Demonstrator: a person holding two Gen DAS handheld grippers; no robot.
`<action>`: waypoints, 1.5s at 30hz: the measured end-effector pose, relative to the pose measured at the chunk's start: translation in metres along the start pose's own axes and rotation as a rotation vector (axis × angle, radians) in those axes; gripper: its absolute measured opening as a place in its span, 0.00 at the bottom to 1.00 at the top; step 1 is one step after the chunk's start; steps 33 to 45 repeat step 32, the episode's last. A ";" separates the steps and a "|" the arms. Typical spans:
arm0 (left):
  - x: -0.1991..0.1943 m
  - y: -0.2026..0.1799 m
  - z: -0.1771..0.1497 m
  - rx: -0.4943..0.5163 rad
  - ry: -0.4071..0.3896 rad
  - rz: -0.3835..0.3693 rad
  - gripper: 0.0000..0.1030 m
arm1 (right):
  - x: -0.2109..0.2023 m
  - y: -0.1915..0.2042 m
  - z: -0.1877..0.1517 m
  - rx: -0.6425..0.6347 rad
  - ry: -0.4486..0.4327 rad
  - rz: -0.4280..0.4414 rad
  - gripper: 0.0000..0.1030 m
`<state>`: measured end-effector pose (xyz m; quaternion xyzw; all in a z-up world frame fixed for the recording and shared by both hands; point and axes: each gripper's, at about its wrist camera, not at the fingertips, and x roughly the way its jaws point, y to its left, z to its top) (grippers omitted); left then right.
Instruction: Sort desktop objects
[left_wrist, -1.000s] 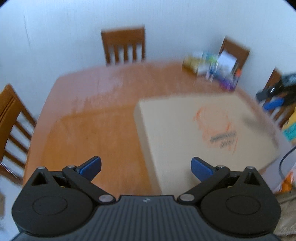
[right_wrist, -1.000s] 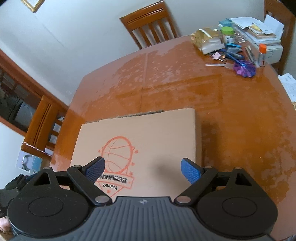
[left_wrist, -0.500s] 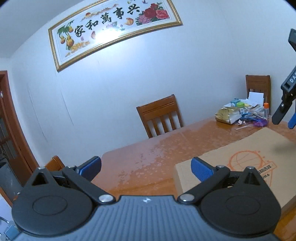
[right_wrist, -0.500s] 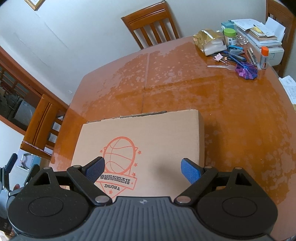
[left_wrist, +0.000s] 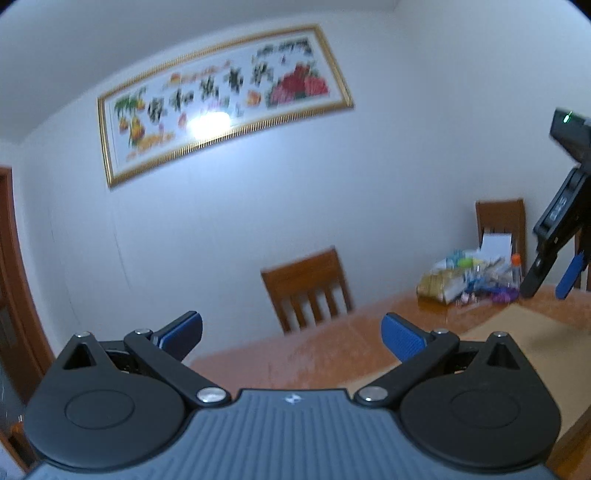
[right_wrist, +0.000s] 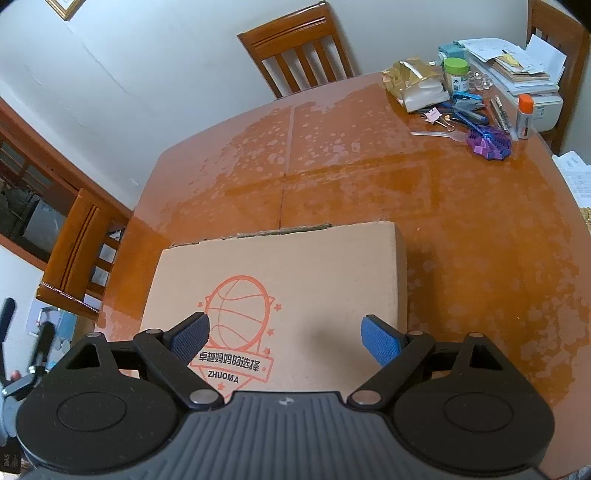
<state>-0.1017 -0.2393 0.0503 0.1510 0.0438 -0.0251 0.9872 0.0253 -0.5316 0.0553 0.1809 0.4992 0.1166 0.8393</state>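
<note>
Both grippers hold nothing, jaws spread wide — the right gripper (right_wrist: 284, 338) hangs over the flat brown cardboard box (right_wrist: 314, 266) on the glossy wooden worktop (right_wrist: 461, 206); the left gripper (left_wrist: 291, 332) points level.

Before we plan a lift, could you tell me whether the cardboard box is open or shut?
Shut: the cardboard box lies flat on the table, its printed top unbroken, no flap raised.

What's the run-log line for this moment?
left tongs: open, empty | right tongs: open, empty, over cardboard box | clutter pile: untouched, far corner of table
</note>
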 end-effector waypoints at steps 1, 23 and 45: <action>-0.002 0.002 0.002 -0.007 -0.018 -0.009 1.00 | 0.000 0.000 0.001 0.000 -0.001 -0.004 0.90; 0.006 0.016 -0.019 -0.111 0.095 -0.122 1.00 | 0.024 -0.022 0.007 0.035 0.092 -0.076 0.90; 0.007 0.016 -0.018 -0.104 0.087 -0.116 1.00 | 0.031 -0.028 0.016 0.035 0.100 -0.071 0.90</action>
